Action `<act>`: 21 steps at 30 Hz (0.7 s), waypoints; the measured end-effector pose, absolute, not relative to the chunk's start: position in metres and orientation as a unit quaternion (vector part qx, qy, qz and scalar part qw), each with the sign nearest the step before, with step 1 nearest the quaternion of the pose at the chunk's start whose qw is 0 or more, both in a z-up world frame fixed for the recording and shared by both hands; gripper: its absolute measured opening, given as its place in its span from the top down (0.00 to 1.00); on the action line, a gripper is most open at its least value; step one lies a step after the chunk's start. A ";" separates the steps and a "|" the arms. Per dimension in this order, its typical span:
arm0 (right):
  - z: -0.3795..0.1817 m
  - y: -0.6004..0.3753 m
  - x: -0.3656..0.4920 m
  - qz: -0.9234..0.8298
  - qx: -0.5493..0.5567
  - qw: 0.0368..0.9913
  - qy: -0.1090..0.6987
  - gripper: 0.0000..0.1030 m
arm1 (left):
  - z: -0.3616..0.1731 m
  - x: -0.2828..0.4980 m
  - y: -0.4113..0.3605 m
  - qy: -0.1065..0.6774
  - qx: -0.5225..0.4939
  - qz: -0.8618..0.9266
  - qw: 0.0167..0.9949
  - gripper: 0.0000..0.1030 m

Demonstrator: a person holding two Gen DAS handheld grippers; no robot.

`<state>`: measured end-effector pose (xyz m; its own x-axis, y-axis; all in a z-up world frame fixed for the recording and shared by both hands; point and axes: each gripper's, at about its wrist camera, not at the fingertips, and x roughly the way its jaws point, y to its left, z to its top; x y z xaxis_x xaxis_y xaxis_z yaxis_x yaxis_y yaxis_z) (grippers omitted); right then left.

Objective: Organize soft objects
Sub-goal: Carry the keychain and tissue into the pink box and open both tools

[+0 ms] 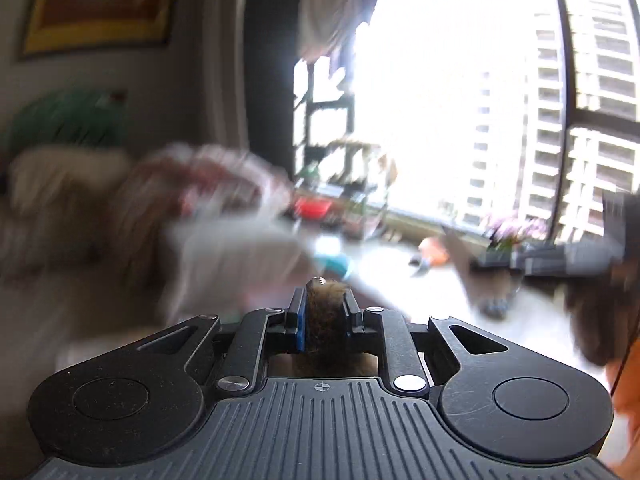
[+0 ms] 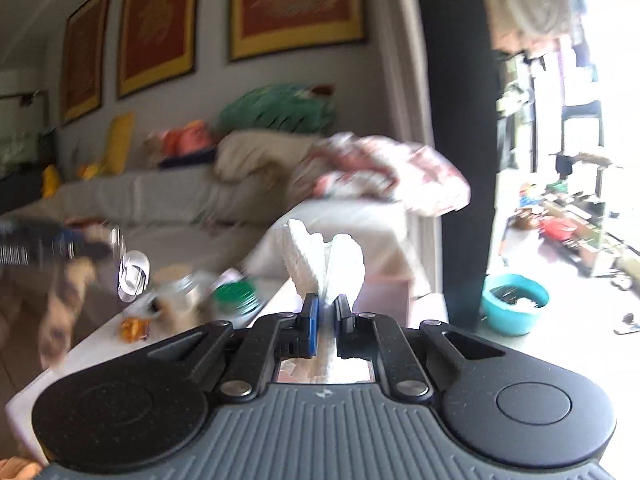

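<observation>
My left gripper point(image 1: 325, 304) is shut on a brown furry soft object point(image 1: 324, 320), held up in the air; only its clamped part shows between the fingers. My right gripper point(image 2: 325, 308) is shut on a white knitted cloth point(image 2: 320, 260) that sticks up above the fingers. In the right wrist view the left gripper point(image 2: 48, 246) shows blurred at the far left with a brown and cream plush thing point(image 2: 64, 300) hanging under it. In the left wrist view the right gripper's body point(image 1: 560, 260) shows blurred at the right.
A sofa point(image 2: 160, 196) holds a beige blanket point(image 2: 256, 156), a red-and-white patterned cloth point(image 2: 380, 172), a green cushion point(image 2: 276, 108) and yellow and orange items. A white table point(image 2: 100, 340) carries jars and a green-lidded container point(image 2: 234, 296). A teal bowl point(image 2: 514, 304) sits on the floor by a bright window point(image 1: 460, 100).
</observation>
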<state>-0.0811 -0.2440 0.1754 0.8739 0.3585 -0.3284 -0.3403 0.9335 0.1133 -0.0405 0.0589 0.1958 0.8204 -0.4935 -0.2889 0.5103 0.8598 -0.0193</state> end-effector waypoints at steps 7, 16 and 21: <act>0.171 -0.271 -0.073 0.148 0.029 0.975 0.166 0.92 | 0.244 0.065 -0.008 0.121 0.029 -0.306 0.944 0.79; 0.165 -0.274 -0.020 0.151 0.055 0.966 0.201 0.92 | 0.114 0.204 -0.026 0.291 -0.137 -0.252 0.913 0.76; 0.156 -0.251 0.070 0.173 0.094 0.937 0.287 0.92 | 0.121 0.204 0.008 0.248 -0.140 -0.207 0.936 0.76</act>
<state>0.0698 -0.2512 0.1561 0.7752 0.3778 -0.5063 -0.2693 0.9226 0.2762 0.2044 0.0080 0.1212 0.7914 -0.4575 -0.4054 0.3188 0.8748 -0.3648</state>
